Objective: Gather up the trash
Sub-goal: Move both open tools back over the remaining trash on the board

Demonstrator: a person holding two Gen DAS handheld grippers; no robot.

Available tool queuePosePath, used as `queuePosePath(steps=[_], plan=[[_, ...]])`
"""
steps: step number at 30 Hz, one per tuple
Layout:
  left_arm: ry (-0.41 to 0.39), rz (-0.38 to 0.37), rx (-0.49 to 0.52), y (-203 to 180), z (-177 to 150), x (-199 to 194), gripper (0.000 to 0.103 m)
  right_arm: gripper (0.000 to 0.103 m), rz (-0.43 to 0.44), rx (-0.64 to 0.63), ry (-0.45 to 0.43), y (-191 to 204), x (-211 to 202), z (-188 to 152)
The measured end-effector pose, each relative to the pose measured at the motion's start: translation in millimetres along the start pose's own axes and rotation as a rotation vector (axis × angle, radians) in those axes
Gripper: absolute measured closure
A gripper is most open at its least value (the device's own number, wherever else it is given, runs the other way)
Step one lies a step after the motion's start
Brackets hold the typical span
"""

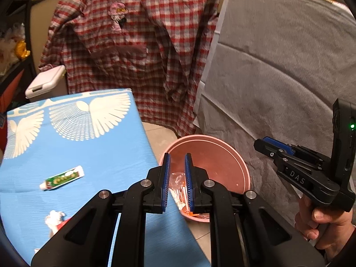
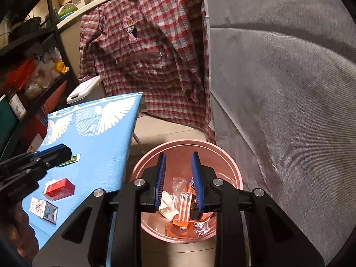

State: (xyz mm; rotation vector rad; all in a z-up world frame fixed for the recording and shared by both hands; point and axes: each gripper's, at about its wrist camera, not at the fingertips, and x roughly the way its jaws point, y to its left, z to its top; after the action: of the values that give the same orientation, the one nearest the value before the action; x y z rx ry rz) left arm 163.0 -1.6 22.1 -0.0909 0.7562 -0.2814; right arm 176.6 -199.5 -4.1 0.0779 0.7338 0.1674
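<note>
A pink bin [image 1: 235, 155] [image 2: 231, 162] stands on the floor beside a blue-clothed table [image 1: 89, 146] [image 2: 100, 155]. It holds clear and orange wrappers [image 2: 182, 202]. My left gripper [image 1: 177, 158] is open and empty over the bin's near rim. My right gripper [image 2: 178, 155] is open and empty above the bin; it also shows in the left wrist view [image 1: 267, 142]. On the table lie a green toothpaste tube [image 1: 63, 178], a red box [image 2: 60, 188], a white carton [image 2: 43, 209] and a crumpled white scrap [image 1: 54, 217].
A red checked shirt [image 1: 138, 44] hangs behind the bin. A grey covered surface [image 1: 278, 77] fills the right. A white lidded bin [image 1: 44, 82] stands behind the table. Cluttered shelves [image 2: 26, 73] are at the left.
</note>
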Motion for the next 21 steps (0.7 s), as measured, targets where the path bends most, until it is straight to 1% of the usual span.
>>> queuePosePath(steps=[4, 6, 10, 12, 13, 16, 18, 21], plan=[[-0.042, 0.011, -0.018, 17.9, 1.8, -29.2, 0.09, 0.078, 0.03, 0.002, -0.013, 14.1, -10.7, 0.4], [-0.071, 0.025, -0.03, 32.9, 3.0, -50.9, 0.09, 0.078, 0.044, -0.01, -0.017, 24.7, -15.1, -0.6], [-0.119, 0.065, -0.042, 65.7, 1.9, -92.2, 0.09, 0.078, 0.082, -0.052, -0.017, 52.9, -22.0, -4.2], [-0.126, 0.101, -0.036, 81.0, 0.0, -110.2, 0.09, 0.08, 0.109, -0.082, -0.011, 69.0, -23.4, -7.7], [-0.126, 0.118, -0.034, 87.1, -0.1, -116.6, 0.09, 0.082, 0.133, -0.095, -0.002, 78.7, -23.3, -10.0], [-0.127, 0.16, -0.052, 115.5, -1.1, -142.0, 0.09, 0.082, 0.188, -0.115, 0.025, 101.2, -21.9, -15.8], [-0.137, 0.181, -0.058, 129.1, -3.5, -154.0, 0.09, 0.082, 0.245, -0.123, 0.06, 118.5, -18.4, -20.9], [-0.162, 0.199, -0.08, 149.2, -12.1, -169.9, 0.09, 0.079, 0.341, -0.129, 0.138, 146.8, -7.8, -28.7]])
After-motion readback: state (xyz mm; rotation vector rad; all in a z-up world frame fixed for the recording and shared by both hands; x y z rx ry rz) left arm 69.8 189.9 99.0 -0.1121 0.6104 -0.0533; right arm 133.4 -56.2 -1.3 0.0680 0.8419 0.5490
